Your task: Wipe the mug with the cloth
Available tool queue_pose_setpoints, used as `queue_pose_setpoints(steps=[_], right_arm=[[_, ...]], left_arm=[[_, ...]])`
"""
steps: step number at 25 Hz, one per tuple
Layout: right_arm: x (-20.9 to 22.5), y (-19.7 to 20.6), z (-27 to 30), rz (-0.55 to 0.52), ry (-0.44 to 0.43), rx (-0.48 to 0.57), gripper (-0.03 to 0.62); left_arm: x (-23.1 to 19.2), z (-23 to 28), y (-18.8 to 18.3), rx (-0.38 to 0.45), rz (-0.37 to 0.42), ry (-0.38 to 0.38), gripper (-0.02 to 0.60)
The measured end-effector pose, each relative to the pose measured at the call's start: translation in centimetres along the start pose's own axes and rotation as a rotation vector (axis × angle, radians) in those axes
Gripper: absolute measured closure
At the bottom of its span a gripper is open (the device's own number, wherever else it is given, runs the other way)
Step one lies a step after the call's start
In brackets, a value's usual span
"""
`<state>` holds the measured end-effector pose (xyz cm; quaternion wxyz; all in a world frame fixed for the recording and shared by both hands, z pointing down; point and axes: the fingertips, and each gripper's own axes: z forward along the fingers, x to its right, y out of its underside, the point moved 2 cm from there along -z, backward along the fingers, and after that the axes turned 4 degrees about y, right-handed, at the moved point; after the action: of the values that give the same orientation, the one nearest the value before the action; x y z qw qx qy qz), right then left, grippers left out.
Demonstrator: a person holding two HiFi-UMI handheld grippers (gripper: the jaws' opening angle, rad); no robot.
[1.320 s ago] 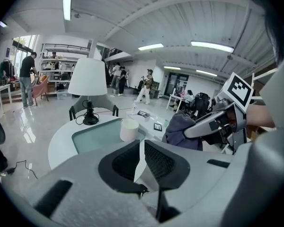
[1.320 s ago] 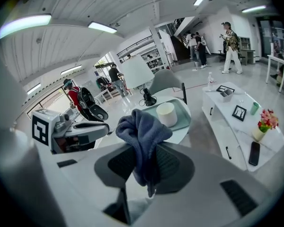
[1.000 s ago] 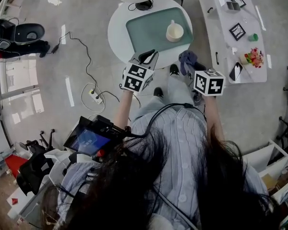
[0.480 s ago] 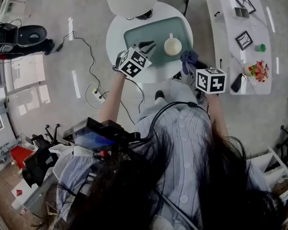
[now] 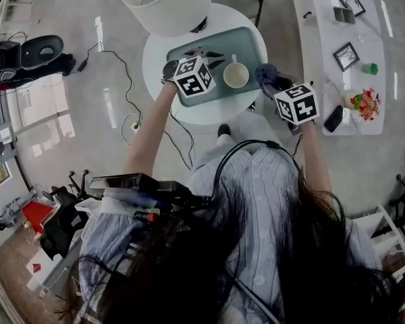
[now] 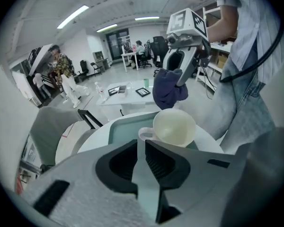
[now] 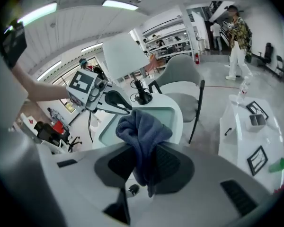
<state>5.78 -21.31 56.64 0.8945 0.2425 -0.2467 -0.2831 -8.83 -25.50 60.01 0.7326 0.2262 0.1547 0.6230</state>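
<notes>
A cream mug [image 5: 235, 75] stands upright on a teal tray [image 5: 246, 42] on the round white table [image 5: 155, 52]. My left gripper [image 5: 212, 56] hovers over the tray just left of the mug. In the left gripper view its jaws [image 6: 141, 143] stand a narrow slit apart with nothing between them, and the mug [image 6: 174, 126] sits just beyond the tips, handle [image 6: 144, 135] towards them. My right gripper [image 5: 273, 83] is at the table's right edge, shut on a bunched dark blue cloth [image 5: 264, 73]. The cloth [image 7: 142, 131] hangs between that gripper's pads [image 7: 141, 150].
A white lampshade [image 5: 165, 4] rises over the table's far side. A long white side table [image 5: 337, 39] with picture frames and small items stands to the right. Cables [image 5: 121, 66] trail on the floor at left. A grey chair [image 7: 180, 74] stands behind the table.
Both grippers have moved forward to the table. The left one has rolled and now hangs over the tray beside the mug. The right one has carried the cloth close to the mug's right side.
</notes>
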Motion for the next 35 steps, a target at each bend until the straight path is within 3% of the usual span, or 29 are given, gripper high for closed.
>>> queue_pose_setpoints(steps=[6,9,14,19,28,35], right_arm=[[1.1,-2.3,2.8,-0.191,-0.081,-0.036,0.496],[0.7,-3.3,4.4,-0.290,-0.123,-0.062,0.496],[-0.2,-4.5,6.9,-0.381,-0.183,-0.092,0.496],[-0.3,-4.5,8.4,-0.387,-0.215,-0.127,0.496],[0.0,-3.2,7.9,-0.284,-0.197,-0.119,0.496],[0.3,-1.8,7.2,-0.245,-0.168,-0.115,0.496]], left_arm=[[-0.8,1.8,-0.1,-0.088,0.127,0.063,0.523],[-0.4,2.4,0.1,-0.111,0.150,0.115,0.453],[-0.4,3.5,0.3,-0.119,0.163,0.129,0.450],[-0.8,3.9,0.2,-0.106,0.144,0.121,0.451],[-1.2,3.9,0.8,-0.113,0.076,0.078,0.451],[-1.8,0.5,2.0,-0.084,-0.072,0.023,0.453]])
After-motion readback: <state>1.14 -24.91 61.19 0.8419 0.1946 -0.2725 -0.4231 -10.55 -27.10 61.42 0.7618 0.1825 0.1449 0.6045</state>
